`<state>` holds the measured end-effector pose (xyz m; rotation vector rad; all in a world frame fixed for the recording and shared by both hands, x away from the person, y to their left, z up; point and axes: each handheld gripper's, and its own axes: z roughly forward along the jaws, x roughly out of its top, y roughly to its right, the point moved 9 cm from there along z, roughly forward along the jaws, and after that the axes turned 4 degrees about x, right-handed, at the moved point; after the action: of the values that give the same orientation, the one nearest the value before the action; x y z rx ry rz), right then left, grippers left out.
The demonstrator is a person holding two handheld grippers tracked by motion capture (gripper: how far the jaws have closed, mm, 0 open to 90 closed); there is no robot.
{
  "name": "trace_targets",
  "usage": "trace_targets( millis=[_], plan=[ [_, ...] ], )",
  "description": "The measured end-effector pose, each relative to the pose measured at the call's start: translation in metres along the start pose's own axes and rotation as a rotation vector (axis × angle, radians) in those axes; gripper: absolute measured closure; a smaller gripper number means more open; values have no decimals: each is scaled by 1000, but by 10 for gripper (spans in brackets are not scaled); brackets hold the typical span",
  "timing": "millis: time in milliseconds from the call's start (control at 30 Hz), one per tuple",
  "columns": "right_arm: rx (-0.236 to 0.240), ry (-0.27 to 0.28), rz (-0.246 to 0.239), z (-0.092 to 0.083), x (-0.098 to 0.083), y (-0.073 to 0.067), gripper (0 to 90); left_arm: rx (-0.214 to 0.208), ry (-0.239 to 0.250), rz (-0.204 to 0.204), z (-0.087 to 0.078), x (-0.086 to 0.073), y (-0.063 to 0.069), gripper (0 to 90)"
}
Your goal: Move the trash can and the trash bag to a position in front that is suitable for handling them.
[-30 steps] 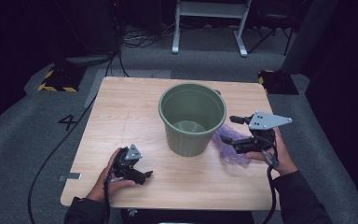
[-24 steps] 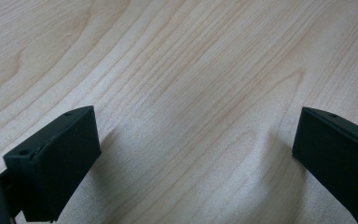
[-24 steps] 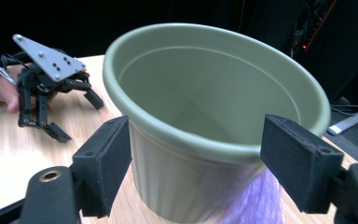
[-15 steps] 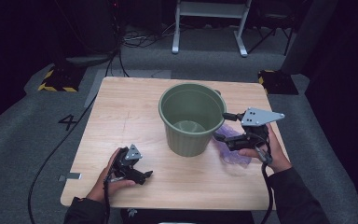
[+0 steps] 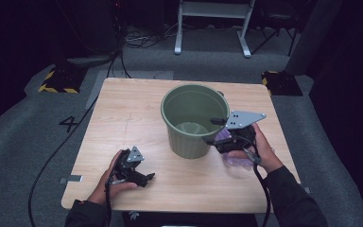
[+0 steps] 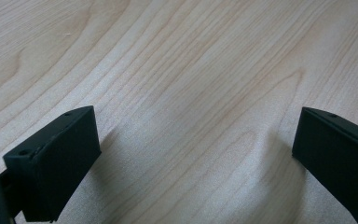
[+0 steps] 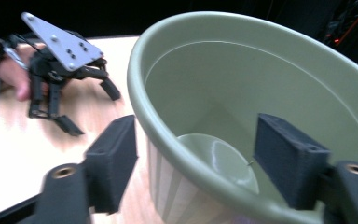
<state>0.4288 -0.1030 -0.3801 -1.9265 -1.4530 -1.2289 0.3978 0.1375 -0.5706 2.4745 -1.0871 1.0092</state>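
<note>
- The right gripper [image 5: 212, 130] is at the near right side of the green plastic bucket [image 5: 194, 120], its jaws straddling the bucket's rim: in the right gripper view one black jaw stands outside the wall and the other inside the bucket.
- Its jaws have just been closing, with the bucket's wall between them; a gap still shows on both sides of the rim, so the pads are not pressing on it and nothing is gripped.
- The bucket stands upright on the wooden table [image 5: 132, 113], directly ahead of the right gripper and touching nothing else that can be made out.
- A crumpled purple bag-like thing [image 5: 236, 160] lies on the table under and just behind the right hand [image 5: 260, 146]; what it is exactly cannot be told.
- The left gripper [image 5: 144, 178] rests low over the table near its front edge, well apart from the bucket, which stands ahead of it and to its right.
- In the left gripper view its jaws stand wide apart, with bare wood grain between them.
- The left hand [image 5: 108, 177] wraps the gripper's body from behind.
</note>
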Motion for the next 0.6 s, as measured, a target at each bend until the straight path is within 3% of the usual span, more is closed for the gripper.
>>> trace_targets(
  millis=[233, 600],
  plan=[
    [37, -9, -48, 16, 10, -13, 461, 0, 0, 0, 0, 0, 0, 2],
    [85, -34, -46, 32, 12, -20, 599, 0, 0, 0, 0, 0, 0, 2]
  ],
)
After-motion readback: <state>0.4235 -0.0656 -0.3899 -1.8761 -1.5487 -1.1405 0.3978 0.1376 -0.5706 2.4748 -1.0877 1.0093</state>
